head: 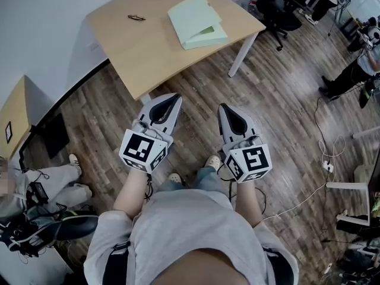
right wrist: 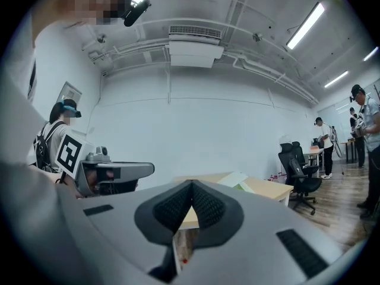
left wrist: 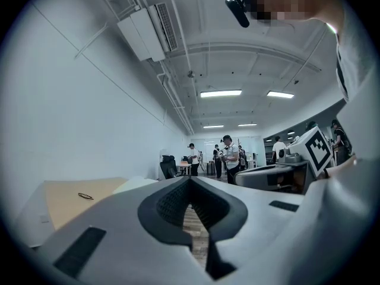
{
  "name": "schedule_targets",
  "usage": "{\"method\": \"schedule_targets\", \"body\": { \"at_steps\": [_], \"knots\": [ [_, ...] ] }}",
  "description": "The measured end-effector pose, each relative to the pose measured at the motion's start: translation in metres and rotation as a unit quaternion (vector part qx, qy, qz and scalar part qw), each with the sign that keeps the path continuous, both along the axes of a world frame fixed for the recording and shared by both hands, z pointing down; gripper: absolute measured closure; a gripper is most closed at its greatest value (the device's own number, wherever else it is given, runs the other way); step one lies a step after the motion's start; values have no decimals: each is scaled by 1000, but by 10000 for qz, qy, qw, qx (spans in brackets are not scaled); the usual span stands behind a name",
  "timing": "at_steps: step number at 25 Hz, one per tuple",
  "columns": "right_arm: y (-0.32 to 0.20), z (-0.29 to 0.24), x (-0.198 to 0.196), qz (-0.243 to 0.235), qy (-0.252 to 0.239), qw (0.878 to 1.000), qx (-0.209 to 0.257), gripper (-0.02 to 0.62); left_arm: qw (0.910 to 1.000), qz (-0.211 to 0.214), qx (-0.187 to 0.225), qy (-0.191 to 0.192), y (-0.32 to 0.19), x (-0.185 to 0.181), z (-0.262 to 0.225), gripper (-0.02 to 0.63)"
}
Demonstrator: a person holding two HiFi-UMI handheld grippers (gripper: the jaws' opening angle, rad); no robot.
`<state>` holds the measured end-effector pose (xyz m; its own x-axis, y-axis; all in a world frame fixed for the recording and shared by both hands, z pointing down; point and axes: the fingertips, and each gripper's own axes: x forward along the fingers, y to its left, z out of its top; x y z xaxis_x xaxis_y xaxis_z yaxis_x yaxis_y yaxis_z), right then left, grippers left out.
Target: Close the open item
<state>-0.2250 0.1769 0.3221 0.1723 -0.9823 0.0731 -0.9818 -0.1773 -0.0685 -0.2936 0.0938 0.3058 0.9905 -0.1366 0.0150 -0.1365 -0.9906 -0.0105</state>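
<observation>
Tan table [head: 148, 46] on plank floor [head: 285, 82], pale green folder [head: 197, 21] atop; left gripper [head: 176, 99], right gripper [head: 224, 108] hover short of it, jaws together, empty.

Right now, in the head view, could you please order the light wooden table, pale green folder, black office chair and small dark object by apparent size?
1. Light wooden table
2. Pale green folder and black office chair: look about alike; the chair is farther and partly cut off, so unranked
3. Small dark object

Tiny dark tabletop object [head: 136, 18], unidentifiable
</observation>
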Motion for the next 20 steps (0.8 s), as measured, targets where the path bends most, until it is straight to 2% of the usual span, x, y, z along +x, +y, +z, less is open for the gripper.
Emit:
{"method": "schedule_targets", "body": {
  "at_steps": [5,15,20],
  "knots": [
    [-12,-1,38,-150,4,9999,16,591,9999,-146,-12,68,-9,35,-1,594],
    [-23,-5,134,-567,108,9983,66,591,9985,-487,53,238,-10,130,-5,594],
    [-22,-1,168,-720,117,9973,71,591,9975,-637,58,287,-5,162,-2,594]
  ]
}}
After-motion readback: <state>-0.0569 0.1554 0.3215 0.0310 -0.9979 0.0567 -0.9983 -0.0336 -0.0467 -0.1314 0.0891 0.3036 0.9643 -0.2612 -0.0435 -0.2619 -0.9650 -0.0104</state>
